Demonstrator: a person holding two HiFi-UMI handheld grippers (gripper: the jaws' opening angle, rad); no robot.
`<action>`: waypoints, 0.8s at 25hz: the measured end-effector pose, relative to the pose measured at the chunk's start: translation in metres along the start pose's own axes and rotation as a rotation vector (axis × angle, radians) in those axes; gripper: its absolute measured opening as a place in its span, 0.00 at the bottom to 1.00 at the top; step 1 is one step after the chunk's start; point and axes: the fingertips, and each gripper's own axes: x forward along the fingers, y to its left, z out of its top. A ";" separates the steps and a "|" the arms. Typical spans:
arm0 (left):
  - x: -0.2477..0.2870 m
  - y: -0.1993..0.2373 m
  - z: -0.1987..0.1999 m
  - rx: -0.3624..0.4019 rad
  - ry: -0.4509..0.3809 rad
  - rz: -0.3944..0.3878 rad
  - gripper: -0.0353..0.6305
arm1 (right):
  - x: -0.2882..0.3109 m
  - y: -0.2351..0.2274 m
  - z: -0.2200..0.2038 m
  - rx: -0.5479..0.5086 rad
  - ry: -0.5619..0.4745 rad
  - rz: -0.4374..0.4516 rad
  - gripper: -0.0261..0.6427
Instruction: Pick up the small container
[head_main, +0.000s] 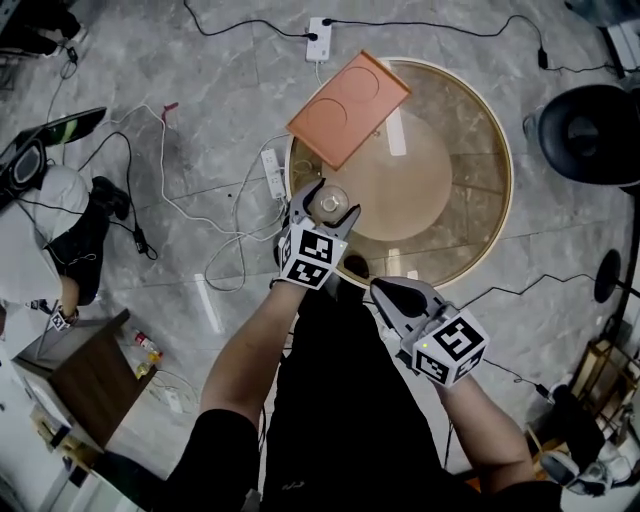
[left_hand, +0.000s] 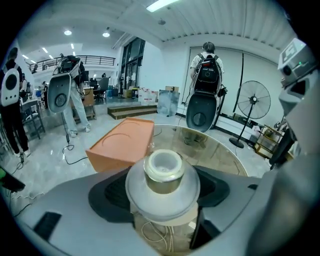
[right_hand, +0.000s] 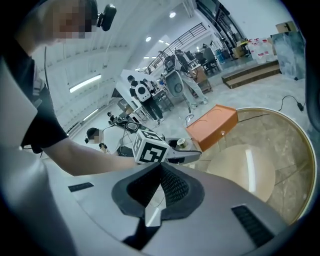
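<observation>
Pretty sure the grab's done: left gripper (head_main: 328, 203) clamps the small container (left_hand: 162, 175) between its jaws, right gripper (head_main: 382, 290) is clenched empty, so next is a steady lift.

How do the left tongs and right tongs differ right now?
The left tongs stand wide, clamped on the small container; the right tongs are closed together, empty. The left tongs reach over the glass table; the right tongs hang back near its rim, closer to the person. Both point forward and down.
</observation>
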 end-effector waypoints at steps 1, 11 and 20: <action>-0.010 -0.004 0.011 0.001 -0.006 -0.006 0.57 | -0.004 0.006 0.008 -0.008 -0.007 -0.001 0.06; -0.151 -0.026 0.137 -0.001 -0.057 0.035 0.57 | -0.067 0.079 0.094 -0.068 -0.109 -0.050 0.06; -0.280 -0.051 0.208 0.007 -0.094 0.080 0.57 | -0.124 0.145 0.131 -0.148 -0.205 -0.043 0.06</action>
